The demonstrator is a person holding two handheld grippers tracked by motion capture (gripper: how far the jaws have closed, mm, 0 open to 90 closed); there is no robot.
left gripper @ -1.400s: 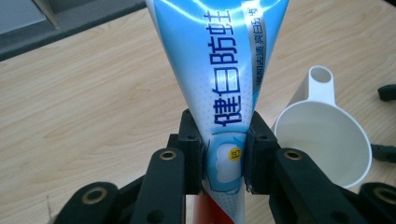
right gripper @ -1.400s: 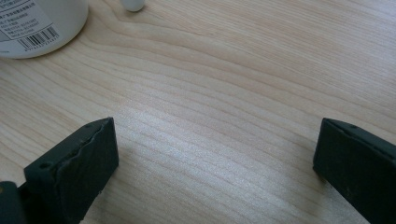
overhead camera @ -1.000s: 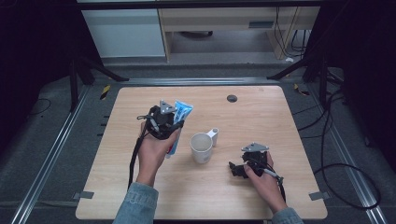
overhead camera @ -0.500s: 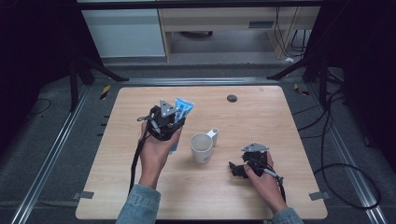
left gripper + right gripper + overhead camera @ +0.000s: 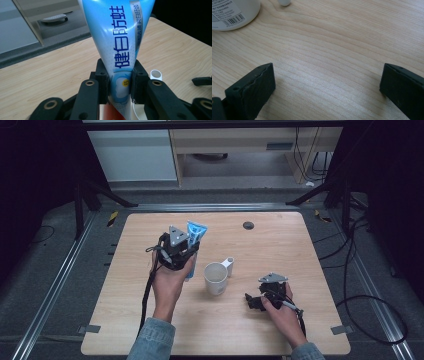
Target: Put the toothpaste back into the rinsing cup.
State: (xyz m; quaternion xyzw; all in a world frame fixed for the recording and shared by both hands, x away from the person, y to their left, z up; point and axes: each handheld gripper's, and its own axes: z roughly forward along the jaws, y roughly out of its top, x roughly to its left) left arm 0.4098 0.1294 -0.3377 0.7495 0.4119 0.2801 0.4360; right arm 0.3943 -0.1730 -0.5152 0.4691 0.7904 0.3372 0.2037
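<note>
**Toothpaste tube held upright beside the mug**

The left gripper [image 5: 186, 251] has its fingers [image 5: 101, 82] closed on a blue toothpaste tube [image 5: 117, 42], which stands lifted off the counter [image 5: 280, 245], its long axis running up from the fingers toward 12 o'clock in the left gripper view. The white mug [image 5: 216, 278] sits on the counter at about 4 o'clock from the tube in the high view, just beside the left hand [image 5: 169, 282], with its handle pointing to 1 o'clock.

The right gripper [image 5: 264, 297] rests low on the counter at 4 o'clock from the mug, its fingers [image 5: 253, 87] spread wide around nothing but bare wood. The left hand is nearer the mug, so lowering the tube into it looks the likely next move.

Large dark-blue Chinese characters run along the tube, and a barcode label shows on the mug's side.
</note>
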